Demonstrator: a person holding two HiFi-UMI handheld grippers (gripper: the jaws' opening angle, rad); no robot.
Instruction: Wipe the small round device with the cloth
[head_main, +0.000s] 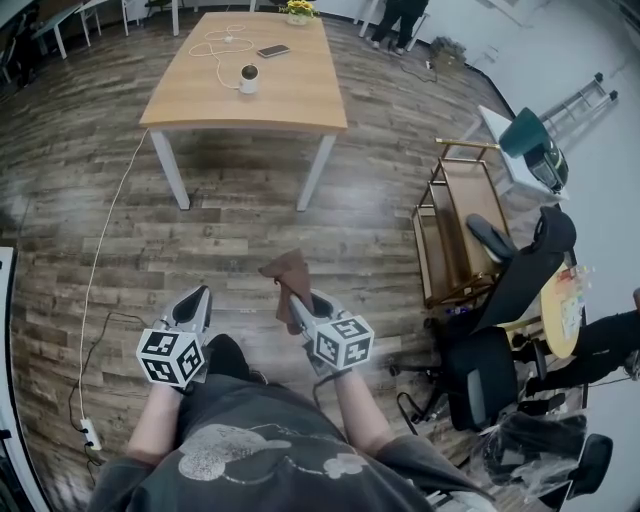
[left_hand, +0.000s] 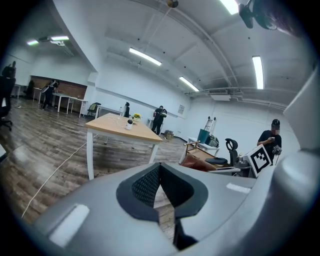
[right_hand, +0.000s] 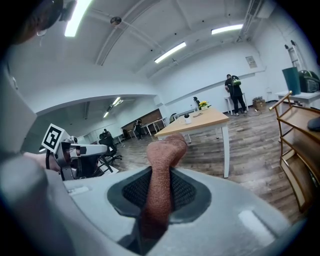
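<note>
The small round device, white with a dark top, stands on a wooden table far ahead of me across the floor; it also shows tiny in the left gripper view and the right gripper view. My right gripper is shut on a brown cloth, which sticks up out of the jaws. My left gripper is held low beside it, jaws together at the tips with nothing between them. Both grippers hang over bare floor, well short of the table.
On the table lie a phone, a white cable and a pot of yellow flowers. A wooden cart and office chairs stand to my right. A white cord runs along the floor to a power strip.
</note>
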